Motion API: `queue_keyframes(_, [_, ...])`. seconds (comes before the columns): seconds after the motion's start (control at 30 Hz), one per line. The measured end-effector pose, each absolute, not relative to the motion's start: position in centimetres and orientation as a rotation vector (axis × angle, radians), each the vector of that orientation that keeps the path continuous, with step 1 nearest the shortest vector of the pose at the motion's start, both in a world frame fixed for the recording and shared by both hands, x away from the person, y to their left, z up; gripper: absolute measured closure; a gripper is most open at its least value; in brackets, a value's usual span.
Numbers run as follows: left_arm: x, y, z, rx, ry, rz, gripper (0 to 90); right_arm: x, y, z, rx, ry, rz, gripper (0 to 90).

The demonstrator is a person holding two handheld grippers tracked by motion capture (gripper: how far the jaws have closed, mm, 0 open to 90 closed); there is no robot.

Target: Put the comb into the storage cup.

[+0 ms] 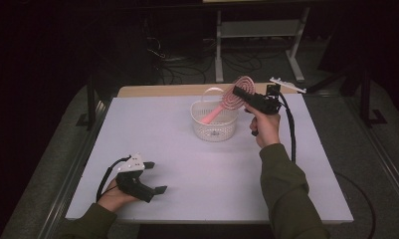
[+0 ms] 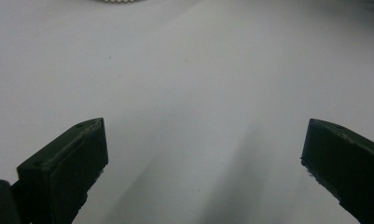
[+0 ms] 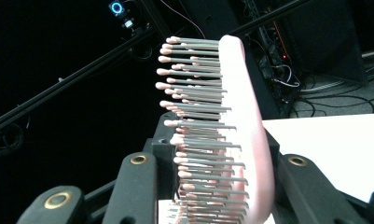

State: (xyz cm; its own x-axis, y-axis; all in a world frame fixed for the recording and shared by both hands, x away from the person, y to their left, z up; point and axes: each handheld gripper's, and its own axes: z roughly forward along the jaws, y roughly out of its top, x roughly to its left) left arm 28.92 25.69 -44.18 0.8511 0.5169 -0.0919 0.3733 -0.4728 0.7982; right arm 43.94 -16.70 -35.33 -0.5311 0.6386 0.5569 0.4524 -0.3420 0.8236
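A pink hairbrush (image 1: pixel 230 100) with grey bristles hangs tilted over a white plastic basket (image 1: pixel 214 128) at the back middle of the table, its handle end down inside the basket. My right gripper (image 1: pixel 242 93) is shut on the brush's oval head. In the right gripper view the brush head (image 3: pixel 243 121) stands upright between the jaws, bristles pointing left. My left gripper (image 1: pixel 157 177) rests low at the front left of the table, held by a hand; its jaws stand wide open over bare table with nothing between its fingers (image 2: pixel 68 168).
The white table top (image 1: pixel 197 174) has a wooden strip along its back edge. A white bracket piece (image 1: pixel 286 83) lies at the back right corner. Beyond the table are a metal stand and cables on a dark floor.
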Motion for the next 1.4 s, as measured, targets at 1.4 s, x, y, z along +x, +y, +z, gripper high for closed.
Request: queue_keyframes(1.4, [28.9, 25.7, -44.2, 2.119, 0.644, 0.195, 0.2, 45.3, -13.8, -38.5, 1.491, 1.741, 1.909, 62.6])
